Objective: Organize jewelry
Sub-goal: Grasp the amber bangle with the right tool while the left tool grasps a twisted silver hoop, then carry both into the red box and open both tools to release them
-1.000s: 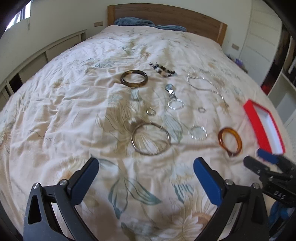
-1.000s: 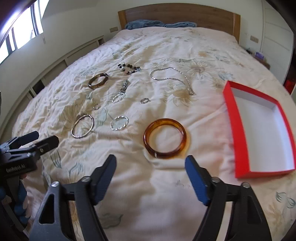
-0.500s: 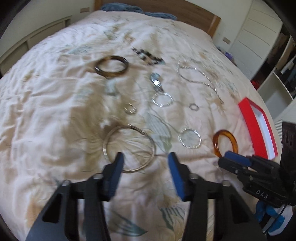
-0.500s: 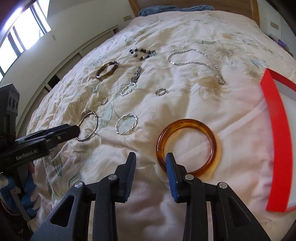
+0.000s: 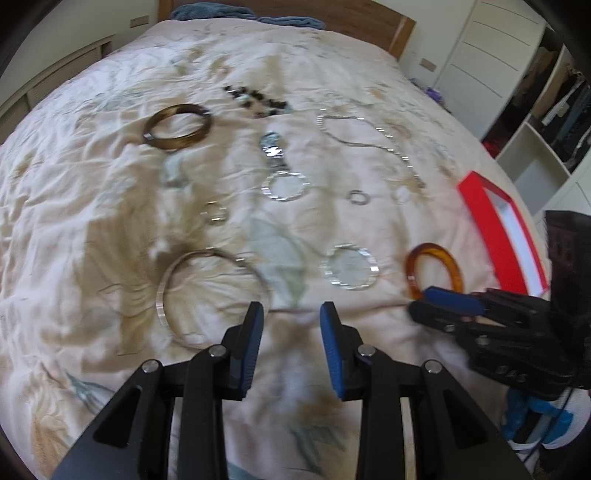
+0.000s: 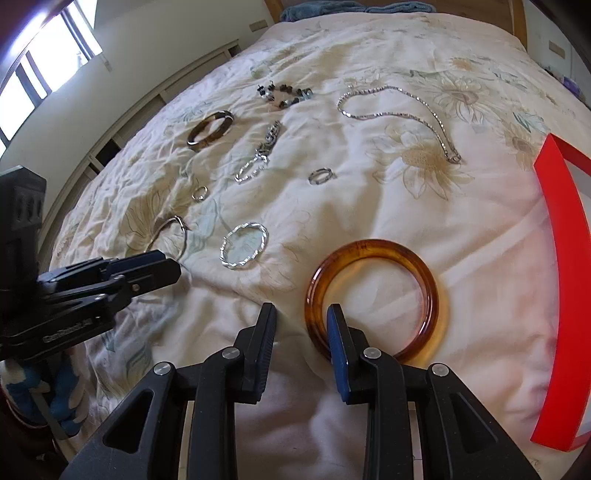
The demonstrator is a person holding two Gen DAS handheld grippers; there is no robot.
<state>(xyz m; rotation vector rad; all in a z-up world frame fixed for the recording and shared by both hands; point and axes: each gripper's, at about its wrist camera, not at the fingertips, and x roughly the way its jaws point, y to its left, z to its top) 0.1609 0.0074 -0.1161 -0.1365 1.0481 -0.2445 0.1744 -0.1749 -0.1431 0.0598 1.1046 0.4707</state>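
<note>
Jewelry lies spread on a floral bedspread. My right gripper (image 6: 301,325) is open with a narrow gap, its right finger over the near left rim of an amber bangle (image 6: 424,266); the bangle also shows in the left wrist view (image 5: 417,258). My left gripper (image 5: 291,321) is open with a narrow gap, just right of a large silver hoop (image 5: 173,280), holding nothing. A twisted silver ring (image 6: 243,245), a dark brown bangle (image 5: 177,127), a silver chain (image 6: 399,103), a bead bracelet (image 6: 284,94) and small rings lie farther off. A red box (image 6: 561,229) lies at right.
A wooden headboard (image 5: 369,18) with blue pillows stands at the far end. A low shelf (image 6: 147,110) runs along the left of the bed. White cupboards and open shelves (image 5: 535,147) stand to the right.
Both grippers have moved forward and down toward the bedspread and their jaws have narrowed from wide open. The right one has reached the amber bangle, the left one the large hoop.
</note>
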